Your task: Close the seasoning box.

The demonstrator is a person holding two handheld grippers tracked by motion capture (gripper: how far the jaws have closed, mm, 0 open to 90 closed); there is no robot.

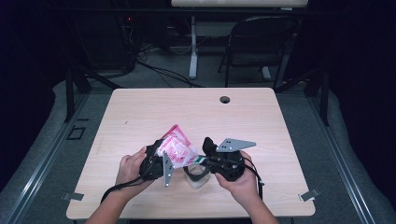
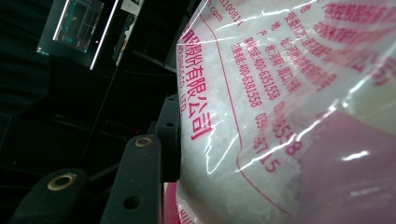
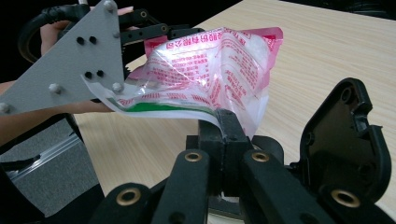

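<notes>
Pink-printed plastic, a bag [image 1: 176, 150] of white crystals, hangs between your two grippers above the near middle of the table [image 1: 140, 116]. Your left gripper [image 1: 156, 161] has the bag's body: in the left gripper view the full pouch [image 2: 289, 107] bulges between the jaws, which stand part-way apart and squeeze its sides, so the weight is carried there. Your right gripper [image 3: 223, 126], at 3 o'clock of the bag, has its jaws pressed together on the bag's thin green-edged rim [image 3: 159, 108]; that flat edge is the only part slim enough for a tight pinch, and it looks like the place to pull or tear from.

A small clear cup [image 1: 196, 173] stands on the table at 5 o'clock of the bag, just under the pinched rim, so I judge that you hold the bag tilted over it to open and pour. A black scoop-like piece [image 3: 348, 140] sits at 3 o'clock in the right gripper view; I cannot tell what it is.
</notes>
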